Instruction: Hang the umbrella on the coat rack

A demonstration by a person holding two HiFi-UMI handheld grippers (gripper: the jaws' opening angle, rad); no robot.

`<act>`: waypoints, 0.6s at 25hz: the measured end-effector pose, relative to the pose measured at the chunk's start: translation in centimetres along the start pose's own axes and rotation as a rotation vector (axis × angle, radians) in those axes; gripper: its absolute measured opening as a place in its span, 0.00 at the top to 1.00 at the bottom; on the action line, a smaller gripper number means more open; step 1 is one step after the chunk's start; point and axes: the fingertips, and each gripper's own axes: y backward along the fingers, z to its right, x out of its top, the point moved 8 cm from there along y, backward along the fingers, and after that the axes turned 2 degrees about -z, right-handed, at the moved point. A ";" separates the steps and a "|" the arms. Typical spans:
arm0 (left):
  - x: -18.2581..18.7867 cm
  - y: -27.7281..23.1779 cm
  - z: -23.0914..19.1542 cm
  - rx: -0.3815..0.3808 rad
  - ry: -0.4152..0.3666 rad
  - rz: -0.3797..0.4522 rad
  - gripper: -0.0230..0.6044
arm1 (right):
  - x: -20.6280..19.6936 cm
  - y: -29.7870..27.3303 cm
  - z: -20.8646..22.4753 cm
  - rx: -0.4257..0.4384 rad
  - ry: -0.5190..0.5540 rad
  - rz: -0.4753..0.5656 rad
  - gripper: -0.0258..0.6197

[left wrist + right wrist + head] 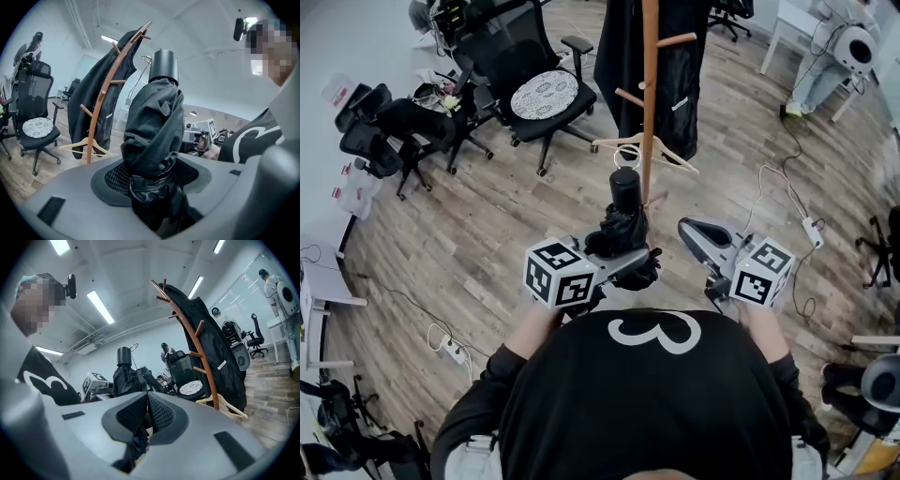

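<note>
Head view looks down on a wooden coat rack [649,94] standing beyond both grippers' fingertips, with a black coat [617,56] draped on it. A black office chair with a patterned cushion [542,92] stands further off, to the left of the left fingers. A folded black umbrella [624,230] stands upright, its round cap uppermost, just short of the rack's pole. A pale wooden hanger [661,150] hangs low on the rack, beyond the umbrella's cap. The left gripper [152,176] is clamped round the umbrella's bunched lower part, which fills the space between its pads. The right gripper [148,404] is to the right of the umbrella, its fingers pressed together on a dark strip of cloth [136,444]. Whether that strip belongs to the umbrella cannot be told.
</note>
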 end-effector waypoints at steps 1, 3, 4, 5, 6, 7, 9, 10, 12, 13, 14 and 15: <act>0.1 0.2 -0.8 -0.004 -0.003 -0.005 0.54 | 0.0 -0.7 0.1 -0.008 -0.004 0.003 0.92; 0.2 0.6 -2.2 -0.015 -0.011 -0.016 0.54 | 0.0 -2.0 0.3 -0.025 -0.013 0.011 0.92; 0.3 0.7 -2.8 -0.021 -0.017 -0.022 0.54 | 0.0 -2.5 0.5 -0.034 -0.018 0.016 0.92; 0.4 0.8 -3.4 -0.025 -0.023 -0.028 0.54 | 0.0 -2.9 0.6 -0.042 -0.024 0.021 0.92; 0.6 0.8 -4.0 -0.030 -0.030 -0.033 0.54 | 0.0 -3.4 0.8 -0.049 -0.030 0.025 0.92; 0.7 0.8 -4.6 -0.034 -0.034 -0.038 0.54 | 0.0 -3.8 1.0 -0.057 -0.038 0.027 0.92; 0.9 0.8 -5.8 -0.046 -0.032 -0.044 0.54 | -0.2 -4.6 1.3 -0.069 -0.051 0.025 0.92; 1.0 0.9 -6.2 -0.053 -0.029 -0.045 0.54 | -0.3 -4.9 1.4 -0.074 -0.056 0.023 0.92; 1.1 1.0 -6.9 -0.063 -0.029 -0.046 0.54 | -0.4 -5.3 1.5 -0.086 -0.061 0.023 0.92; 1.1 1.0 -7.1 -0.067 -0.031 -0.049 0.54 | -0.4 -5.5 1.5 -0.092 -0.064 0.025 0.92; 1.2 1.0 -7.3 -0.072 -0.035 -0.053 0.54 | -0.4 -5.6 1.6 -0.099 -0.069 0.028 0.92; 1.3 0.9 -7.5 -0.076 -0.040 -0.057 0.54 | -0.4 -5.7 1.6 -0.105 -0.075 0.032 0.92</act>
